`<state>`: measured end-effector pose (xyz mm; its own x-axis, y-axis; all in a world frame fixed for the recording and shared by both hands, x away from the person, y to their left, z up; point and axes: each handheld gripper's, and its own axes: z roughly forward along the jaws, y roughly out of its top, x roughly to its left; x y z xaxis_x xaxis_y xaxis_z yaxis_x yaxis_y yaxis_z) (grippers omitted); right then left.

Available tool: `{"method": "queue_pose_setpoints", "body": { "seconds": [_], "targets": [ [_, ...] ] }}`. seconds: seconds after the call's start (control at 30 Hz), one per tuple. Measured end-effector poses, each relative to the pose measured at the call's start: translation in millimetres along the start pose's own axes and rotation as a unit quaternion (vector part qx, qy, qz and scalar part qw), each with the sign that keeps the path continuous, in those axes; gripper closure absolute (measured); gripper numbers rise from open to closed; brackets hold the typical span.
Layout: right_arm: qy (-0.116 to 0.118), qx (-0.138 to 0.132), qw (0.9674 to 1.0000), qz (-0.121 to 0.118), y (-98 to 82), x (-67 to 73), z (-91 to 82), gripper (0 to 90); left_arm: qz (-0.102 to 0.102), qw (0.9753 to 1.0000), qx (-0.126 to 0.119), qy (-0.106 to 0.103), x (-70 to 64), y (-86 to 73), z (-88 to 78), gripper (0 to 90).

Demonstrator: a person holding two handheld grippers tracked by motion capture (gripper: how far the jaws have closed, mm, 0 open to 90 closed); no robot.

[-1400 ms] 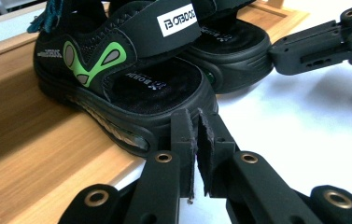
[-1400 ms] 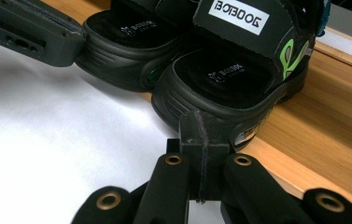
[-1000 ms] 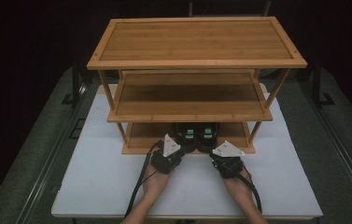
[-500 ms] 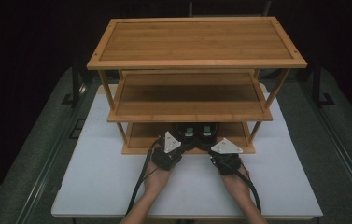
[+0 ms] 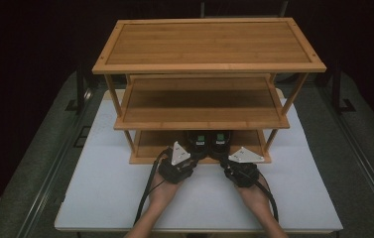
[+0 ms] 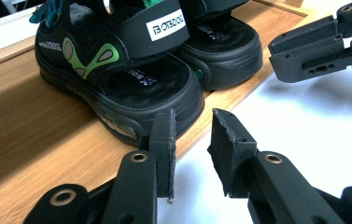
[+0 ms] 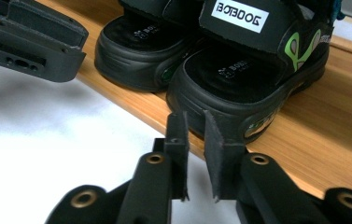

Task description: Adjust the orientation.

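Sandals of a black pair sit side by side on the bottom shelf (image 5: 150, 144) of the three-tier bamboo rack (image 5: 209, 44), heels toward the person, near the front edge. The left sandal (image 6: 117, 79) lies directly ahead of the left gripper (image 6: 192, 140); the right sandal (image 7: 253, 79) lies directly ahead of the right gripper (image 7: 194, 140). Both sets of jaws have just been opening and now stand slightly parted, with nothing between the pads: in each gripper view the heel rim of the sandal lies just beyond the pad tips, apart from them or at most brushing. Judged from this layout, the step in hand is either a release after placement or a first approach to the heels. For a withdrawal, draw each gripper straight back along the white table top (image 5: 105, 193), low enough to stay under the middle shelf (image 5: 199, 124), so that the pads do not drag the soles off the front lip. For a pick, spread the jaws further and seat one pad inside the heel wall, one outside. Hand pose: both forearms enter from the near table edge, the left hand (image 5: 162, 191) and right hand (image 5: 254, 193) low over the table, the grippers roughly level and angled slightly toward each other.
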<state>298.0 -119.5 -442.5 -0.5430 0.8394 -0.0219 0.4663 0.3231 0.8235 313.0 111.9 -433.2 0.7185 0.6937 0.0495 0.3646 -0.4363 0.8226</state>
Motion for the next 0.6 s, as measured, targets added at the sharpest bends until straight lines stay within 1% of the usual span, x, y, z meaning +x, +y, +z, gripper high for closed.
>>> {"method": "queue_pose_setpoints", "body": {
  "seconds": [0.07, 0.13, 0.23, 0.3, 0.4, 0.43, 0.53, 0.6],
  "targets": [
    [0.002, 0.001, 1.0000, 0.001, 0.1, -0.3, -0.8, 73.8, -0.002, 0.9999, 0.000, -0.011, -0.1, -0.9, -0.3, 67.8],
    [0.013, 0.002, 0.9999, -0.004, 0.1, -1.4, -3.5, 70.4, 0.001, 0.9999, 0.005, -0.014, 0.2, -1.6, -1.2, 67.2],
    [0.022, 0.004, 0.9997, -0.007, -0.6, -2.7, -9.0, 65.8, -0.001, 0.9998, 0.001, -0.017, -0.2, -2.3, -3.9, 64.7],
    [0.035, 0.003, 0.9994, 0.000, -1.8, -5.3, -11.8, 62.1, -0.003, 0.9997, -0.002, -0.022, -1.6, -3.1, -6.2, 63.0],
    [0.043, 0.006, 0.9991, 0.007, -4.2, -8.5, -14.4, 58.7, -0.006, 0.9996, 0.002, -0.026, -1.3, -3.4, -7.4, 59.9],
    [0.047, 0.006, 0.9989, 0.007, -5.2, -9.6, -14.8, 57.8, -0.007, 0.9996, -0.003, -0.026, -1.8, -3.3, -8.2, 59.3],
    [0.049, 0.011, 0.9987, 0.005, -8.0, -12.7, -16.2, 55.4, -0.008, 0.9995, -0.004, -0.029, -1.9, -3.1, -9.1, 56.8],
    [0.051, 0.013, 0.9986, 0.010, -9.4, -15.1, -17.9, 53.8, -0.009, 0.9994, -0.004, -0.033, -2.3, -3.2, -9.6, 54.7]
  ]
}}
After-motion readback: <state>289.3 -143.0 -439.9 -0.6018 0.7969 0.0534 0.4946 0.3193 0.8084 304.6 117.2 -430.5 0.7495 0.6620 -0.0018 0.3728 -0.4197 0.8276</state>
